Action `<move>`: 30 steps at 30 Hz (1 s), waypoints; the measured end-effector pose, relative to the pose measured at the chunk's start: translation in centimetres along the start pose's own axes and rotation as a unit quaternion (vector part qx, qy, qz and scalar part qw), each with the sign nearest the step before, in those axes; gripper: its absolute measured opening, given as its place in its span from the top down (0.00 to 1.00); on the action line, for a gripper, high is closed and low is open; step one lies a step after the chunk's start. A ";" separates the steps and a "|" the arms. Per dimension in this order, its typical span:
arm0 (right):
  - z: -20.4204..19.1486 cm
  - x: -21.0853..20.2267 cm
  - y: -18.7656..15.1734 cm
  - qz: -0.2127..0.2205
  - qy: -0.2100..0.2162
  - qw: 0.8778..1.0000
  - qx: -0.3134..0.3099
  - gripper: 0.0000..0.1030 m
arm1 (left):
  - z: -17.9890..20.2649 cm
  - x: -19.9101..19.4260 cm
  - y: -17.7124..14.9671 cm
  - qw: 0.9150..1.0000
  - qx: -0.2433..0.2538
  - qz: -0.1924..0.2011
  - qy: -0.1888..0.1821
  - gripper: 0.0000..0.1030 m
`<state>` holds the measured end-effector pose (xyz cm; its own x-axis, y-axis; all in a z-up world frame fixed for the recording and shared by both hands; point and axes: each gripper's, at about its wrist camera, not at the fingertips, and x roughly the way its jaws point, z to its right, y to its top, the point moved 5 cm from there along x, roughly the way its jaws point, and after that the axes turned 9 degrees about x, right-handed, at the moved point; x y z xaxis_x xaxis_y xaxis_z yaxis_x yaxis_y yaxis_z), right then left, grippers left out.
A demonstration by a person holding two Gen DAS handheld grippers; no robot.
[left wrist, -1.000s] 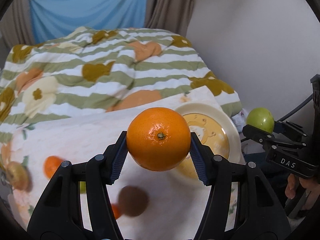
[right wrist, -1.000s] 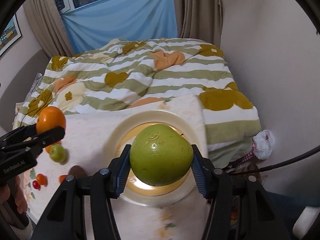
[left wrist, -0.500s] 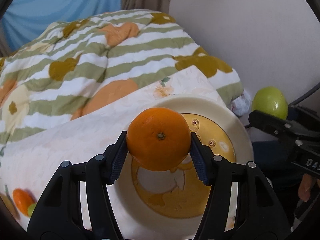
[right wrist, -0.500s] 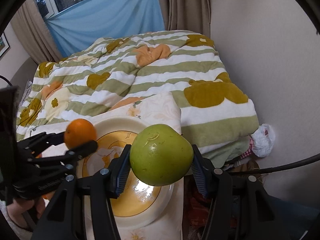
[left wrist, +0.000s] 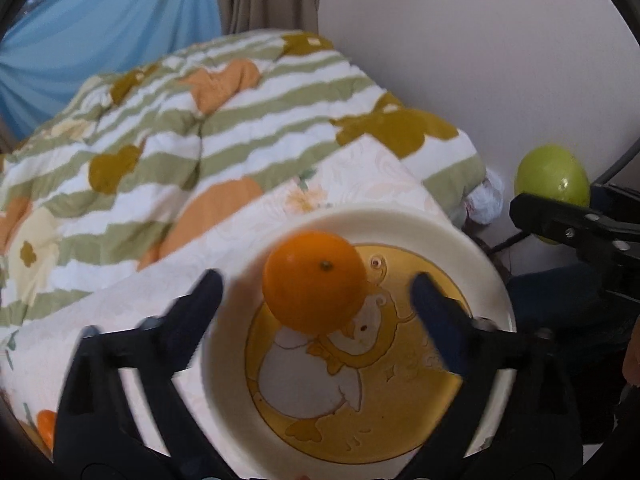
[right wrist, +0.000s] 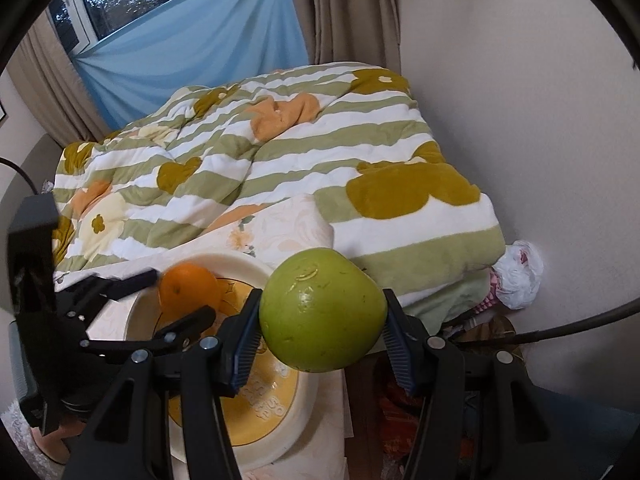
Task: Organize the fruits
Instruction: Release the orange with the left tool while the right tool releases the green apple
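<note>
Each fisheye looks forward along its hand-held gripper, close above the round cream plate (left wrist: 400,220) (right wrist: 224,262) both views share.

Bedroom — quilted bed (right wrist: 280,168), curtains (right wrist: 348,12)

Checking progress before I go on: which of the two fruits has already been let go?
The orange: the left gripper stands open around it over the plate. The green apple remains clamped in the right gripper.
</note>
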<state>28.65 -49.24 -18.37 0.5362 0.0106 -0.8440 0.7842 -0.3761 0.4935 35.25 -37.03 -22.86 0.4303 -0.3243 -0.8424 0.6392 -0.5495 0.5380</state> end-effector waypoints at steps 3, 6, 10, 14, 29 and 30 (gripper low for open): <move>0.2 -0.5 0.2 0.003 -0.002 1.000 0.003 0.49 | -0.4 -1.3 0.0 1.000 -0.002 0.002 0.004 0.00; 0.1 -1.0 0.2 0.008 0.003 1.000 -0.004 0.49 | -1.2 -2.8 -0.3 1.000 -0.016 0.001 0.007 0.00; -0.8 -0.8 -0.1 0.004 0.020 1.000 -0.023 0.49 | -2.7 -4.9 -1.2 0.999 -0.039 0.000 0.019 0.00; -2.4 -0.1 -0.8 -0.012 0.048 0.998 -0.047 0.49 | -4.7 -7.3 -3.0 0.996 -0.076 -0.001 0.036 0.00; -6.8 4.8 -4.4 -0.015 0.068 0.978 -0.195 0.49 | -8.3 -11.5 -10.6 0.981 -0.172 -0.030 0.084 0.00; -6.9 5.0 -4.4 -0.011 0.066 0.977 -0.202 0.49 | -8.2 -11.6 -10.9 0.980 -0.175 -0.030 0.086 0.00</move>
<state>29.97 -41.15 -23.31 0.5323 0.1442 -0.8342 0.8411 0.0218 0.5404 28.56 -21.00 -18.72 0.4667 -0.1479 -0.8720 0.8338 -0.2552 0.4896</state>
